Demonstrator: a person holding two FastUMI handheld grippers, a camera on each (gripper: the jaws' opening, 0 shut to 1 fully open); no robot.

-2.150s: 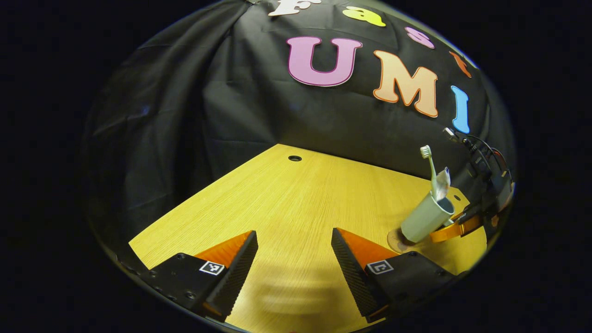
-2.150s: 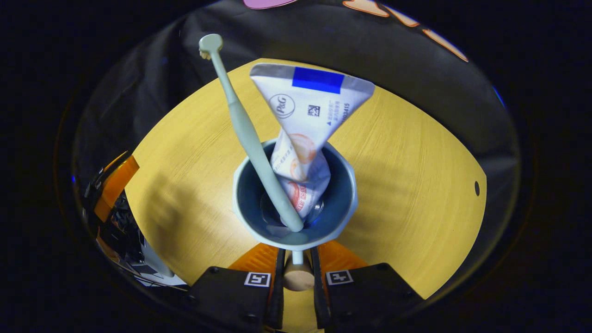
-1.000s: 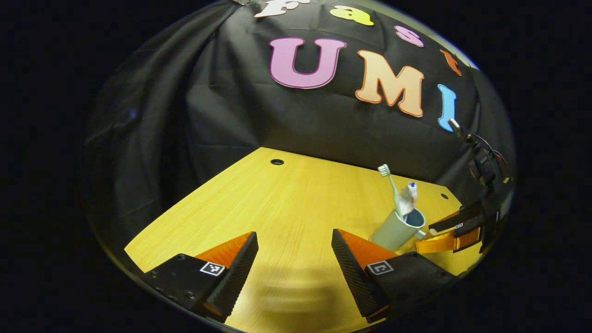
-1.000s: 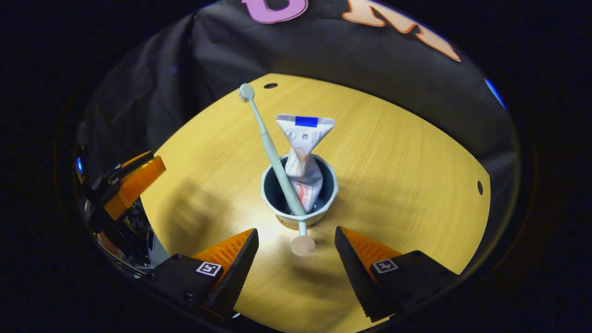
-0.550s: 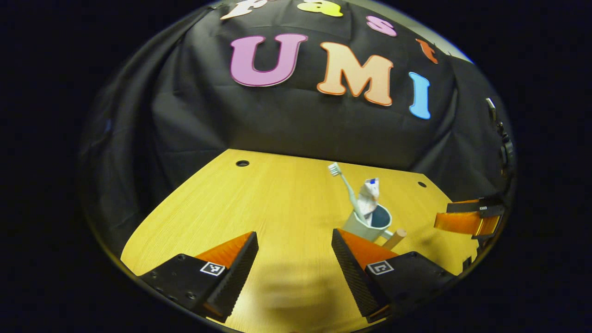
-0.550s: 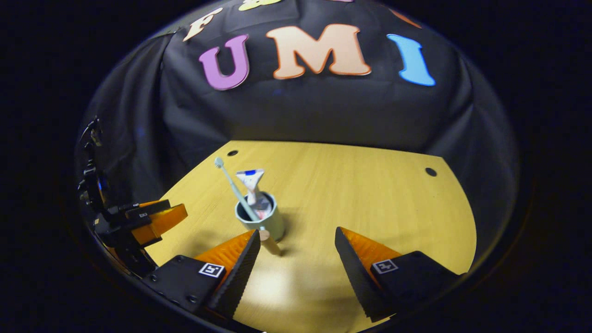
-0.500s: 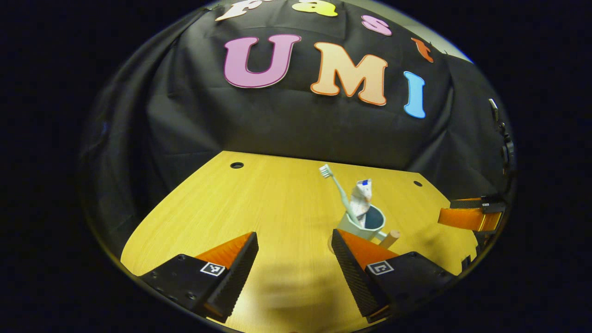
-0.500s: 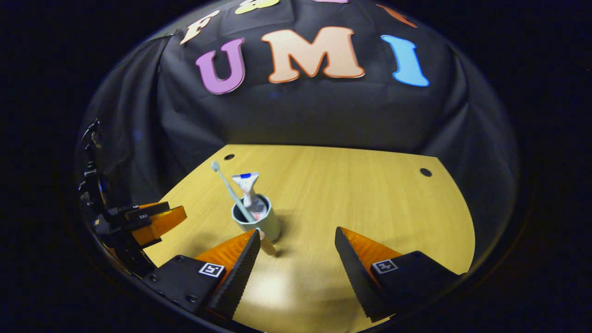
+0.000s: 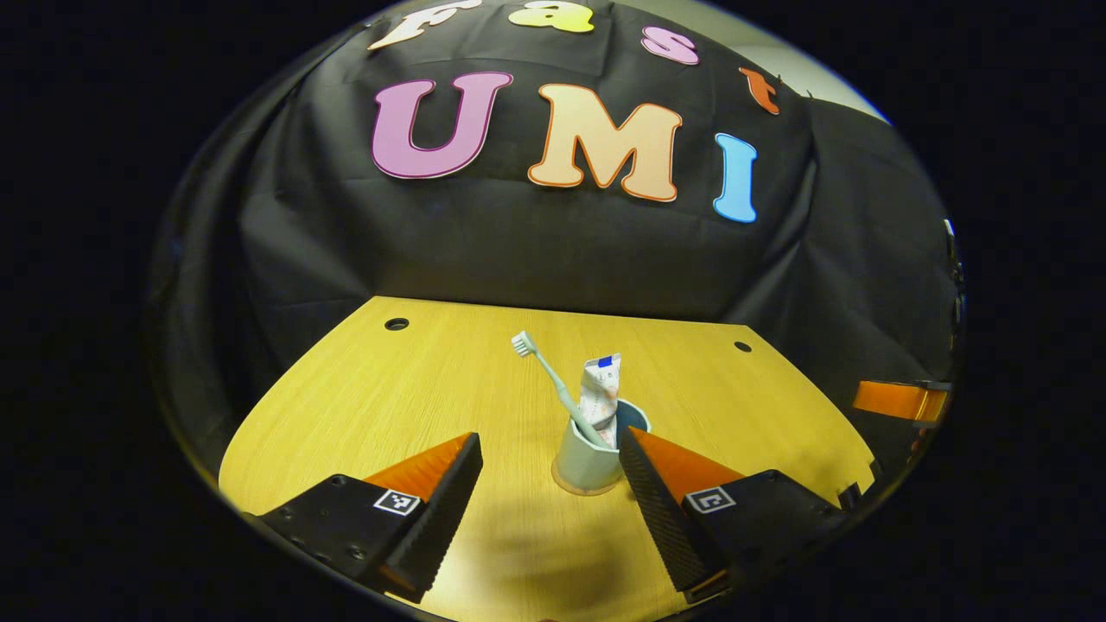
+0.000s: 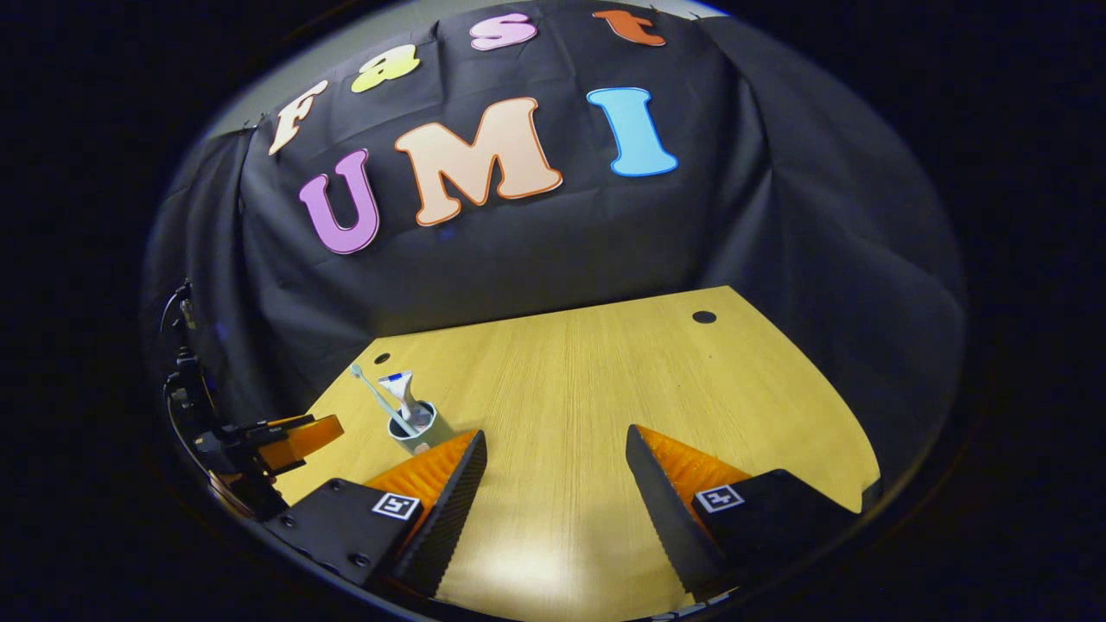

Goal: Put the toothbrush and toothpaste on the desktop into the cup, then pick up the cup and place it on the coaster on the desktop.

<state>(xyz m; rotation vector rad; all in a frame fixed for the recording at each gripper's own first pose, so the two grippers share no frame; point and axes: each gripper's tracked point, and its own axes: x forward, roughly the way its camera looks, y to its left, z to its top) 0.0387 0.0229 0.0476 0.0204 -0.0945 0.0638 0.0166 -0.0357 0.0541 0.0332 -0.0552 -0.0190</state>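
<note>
**Cup parked on its coaster, both grippers backed off**

Cup [image 9: 589, 458] sitting upright on the coaster [image 9: 587, 486], roughly mid-desk, toothbrush [image 9: 553, 384] leaning out one side of it, toothpaste [image 9: 599, 397] standing beside the brush in the same cup. Looks like job done: both items in, cup on the round wooden disc, nothing gripping it.

Left gripper [image 9: 551, 484] wide open, fingers either side of the cup but short of it, no contact. One finger overlaps the cup's rim in the left gripper view, probably just camera angle rather than touching, hard to call for sure. Right gripper [image 10: 553, 497] also spread open with nothing between its fingers, well apart from the cup, which shows small and off to one side [image 10: 413, 425] in the right gripper view.

Makes sense as a release pose: open and clear so nothing gets knocked over.

Around the cup: bare wooden desk [image 9: 415, 389], a few cable holes near the back edge, black cloth wall behind. Nothing blocking either gripper. Only real risk would be clipping that leaning brush handle.
</note>
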